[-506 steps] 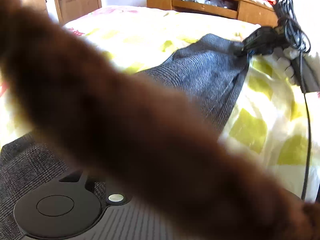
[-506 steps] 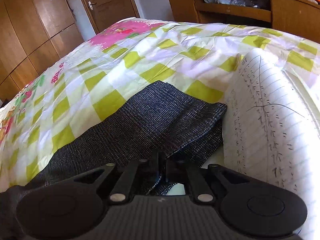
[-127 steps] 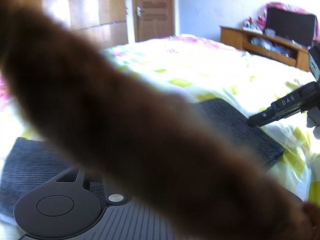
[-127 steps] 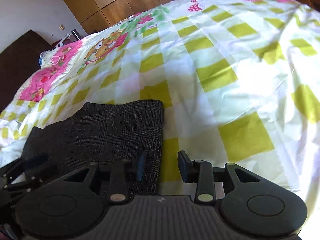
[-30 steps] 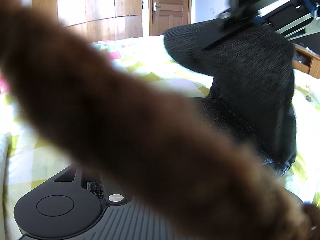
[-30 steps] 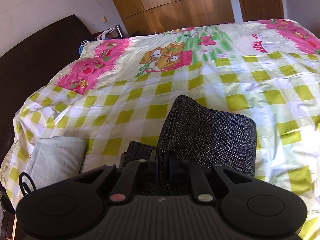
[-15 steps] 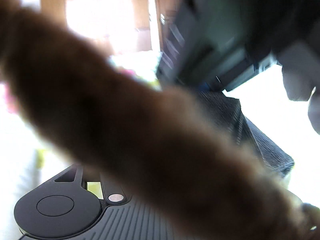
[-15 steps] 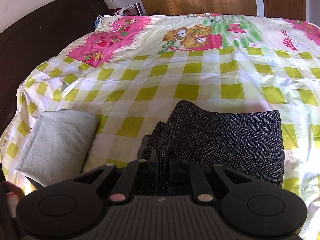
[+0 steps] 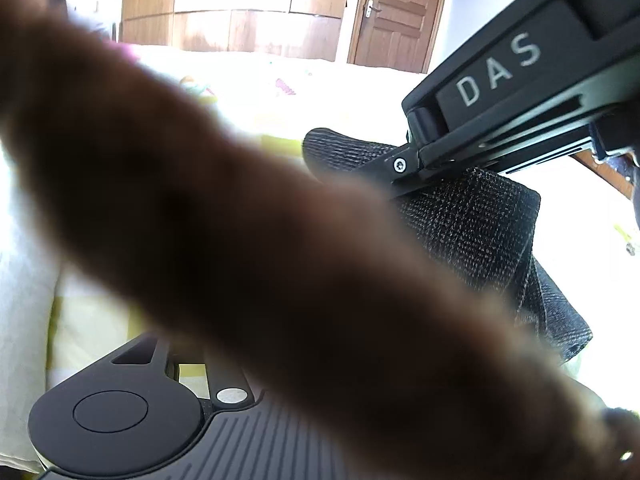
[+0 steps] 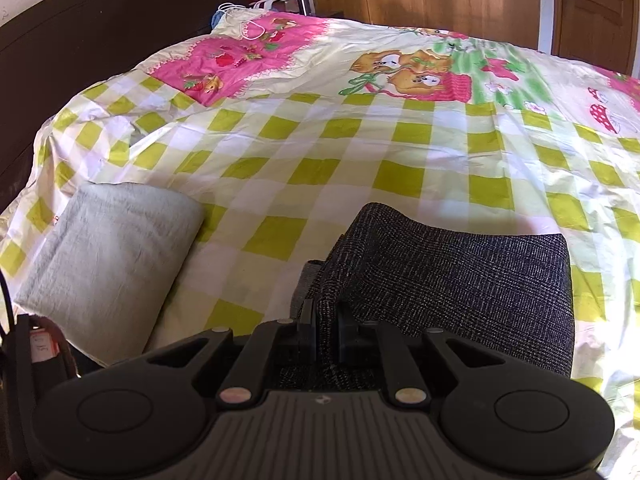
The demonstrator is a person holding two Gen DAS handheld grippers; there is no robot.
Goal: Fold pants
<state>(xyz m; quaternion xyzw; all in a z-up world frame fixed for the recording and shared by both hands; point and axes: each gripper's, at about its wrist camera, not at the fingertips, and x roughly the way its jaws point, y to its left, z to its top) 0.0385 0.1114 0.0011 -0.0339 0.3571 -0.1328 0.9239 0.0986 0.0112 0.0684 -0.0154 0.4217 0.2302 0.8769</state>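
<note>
One hand-held gripper (image 10: 326, 334) (right), clamped on dark pants (image 10: 460, 276) fold

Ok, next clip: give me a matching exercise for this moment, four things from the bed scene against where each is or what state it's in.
Things:
1. right gripper
2. dark pants
3. grey folded cloth
4. wooden door

States or places:
A. lying on the checked bedspread, left of the pants
B. shut, on the far wall beyond the bed
C. clamped on a fold of fabric
D. folded over, one edge lifted

Pairs: 1-C, 2-D, 3-A, 4-B
</note>
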